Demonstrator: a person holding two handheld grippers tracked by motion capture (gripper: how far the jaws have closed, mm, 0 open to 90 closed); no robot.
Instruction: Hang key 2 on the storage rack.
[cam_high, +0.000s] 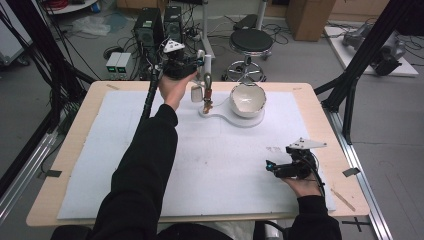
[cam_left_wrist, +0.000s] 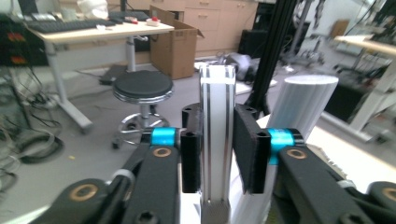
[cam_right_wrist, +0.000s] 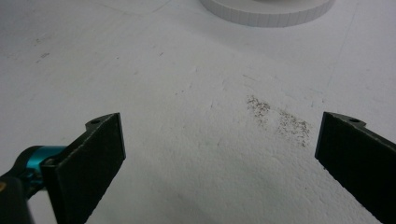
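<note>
Tube (cam_left_wrist: 215, 140) between left tool (cam_left_wrist: 217, 156) pads.

Overhead view, two close claw-mounted

In the left gripper view, the clear upright plastic tube (cam_left_wrist: 215, 140) runs off the bottom edge, so its base is cut off. The pale ribbed cylinder (cam_left_wrist: 303, 105) behind is blurred. In the right gripper view, the white round base plate (cam_right_wrist: 268, 10) is cropped by the top edge.

Even, bright overhead light with soft shadows; the left gripper view's background is blurred, the high view sharp.
</note>
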